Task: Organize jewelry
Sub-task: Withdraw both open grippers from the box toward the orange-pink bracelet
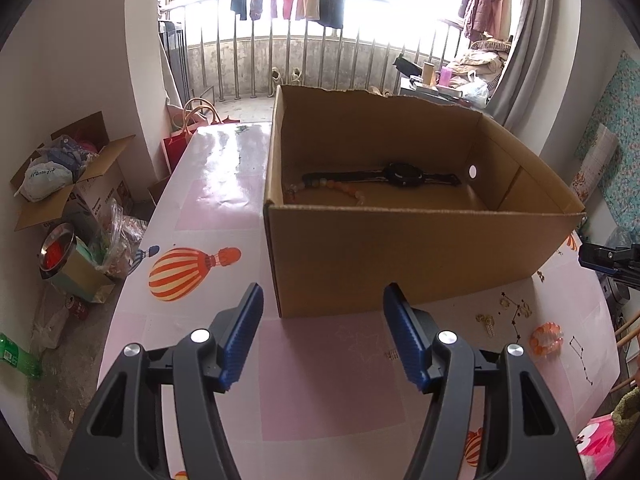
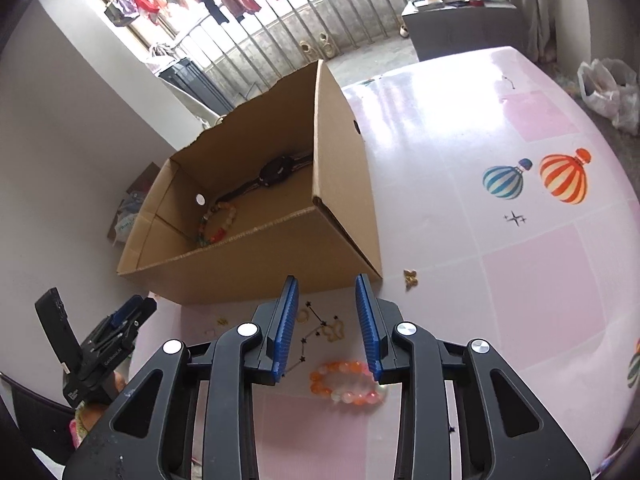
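Observation:
An open cardboard box [image 1: 400, 260] [image 2: 256, 268] stands on the pink table. A black watch [image 1: 402, 174] [image 2: 276, 169] and a bead bracelet [image 1: 340, 190] [image 2: 218, 222] lie inside it. My left gripper [image 1: 323, 292] hangs open before the box's front wall, holding nothing. An orange and white bead bracelet [image 1: 547, 339] [image 2: 344, 385] rests on the table to the right. My right gripper [image 2: 327, 280] is above it with its jaws apart; the beads sit low between the fingers and the pads do not press them. Small gold pieces [image 2: 336, 330] [image 1: 486, 322] lie close by.
A gold earring [image 2: 411, 278] lies by the box's right corner. A black and blue clamp stand [image 2: 104, 344] [image 1: 604, 260] sits at the table's edge. Boxes and bags [image 1: 72, 184] crowd the floor on the left. Balloon prints [image 2: 564, 178] mark the tablecloth.

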Motion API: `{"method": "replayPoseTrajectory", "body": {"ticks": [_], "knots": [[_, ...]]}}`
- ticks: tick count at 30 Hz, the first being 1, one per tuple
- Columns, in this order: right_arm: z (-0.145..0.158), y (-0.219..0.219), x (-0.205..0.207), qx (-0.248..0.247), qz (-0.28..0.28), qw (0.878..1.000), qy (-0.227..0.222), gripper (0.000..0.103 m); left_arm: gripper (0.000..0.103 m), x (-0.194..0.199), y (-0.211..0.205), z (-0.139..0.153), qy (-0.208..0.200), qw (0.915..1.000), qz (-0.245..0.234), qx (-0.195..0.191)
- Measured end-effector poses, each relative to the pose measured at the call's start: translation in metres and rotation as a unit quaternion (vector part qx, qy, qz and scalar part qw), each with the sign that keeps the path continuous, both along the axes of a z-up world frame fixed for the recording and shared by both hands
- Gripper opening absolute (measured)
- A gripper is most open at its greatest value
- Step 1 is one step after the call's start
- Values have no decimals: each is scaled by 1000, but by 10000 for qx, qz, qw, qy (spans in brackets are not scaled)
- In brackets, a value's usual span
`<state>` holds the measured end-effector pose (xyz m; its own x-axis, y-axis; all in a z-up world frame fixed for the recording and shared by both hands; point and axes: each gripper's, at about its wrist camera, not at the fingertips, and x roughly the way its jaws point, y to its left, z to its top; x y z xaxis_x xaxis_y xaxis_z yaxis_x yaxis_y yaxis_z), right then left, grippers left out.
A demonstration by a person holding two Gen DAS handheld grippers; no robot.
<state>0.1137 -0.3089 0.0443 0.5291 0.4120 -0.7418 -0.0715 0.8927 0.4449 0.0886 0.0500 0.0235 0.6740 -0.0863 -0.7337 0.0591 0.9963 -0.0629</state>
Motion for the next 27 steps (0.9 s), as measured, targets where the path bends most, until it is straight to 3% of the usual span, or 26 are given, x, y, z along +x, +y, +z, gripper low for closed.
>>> {"method": "replayPoseTrajectory", "body": {"ticks": [5, 11, 15, 22, 27], "knots": [[-3, 11, -37, -374, 259, 9990, 46, 46, 61, -18, -5, -7, 205, 9997, -115, -106], [-8, 54, -77, -998, 1096, 9889, -133, 57, 64, -35, -26, -17, 292, 9987, -418, -50], [-21, 77, -93, -1131, 1470, 9826, -53, 60, 64, -39, -37, -32, 479, 9974, -528, 71], [-52, 88, -101, -1547, 1357, 9784, 191, 63, 68, -37, -45, -52, 780, 9949, -507, 386], [-58, 102, -104, -2030, 1343, 9699, 1, 76, 83, -36, -42, -56, 785, 9945, -426, 546]]}}
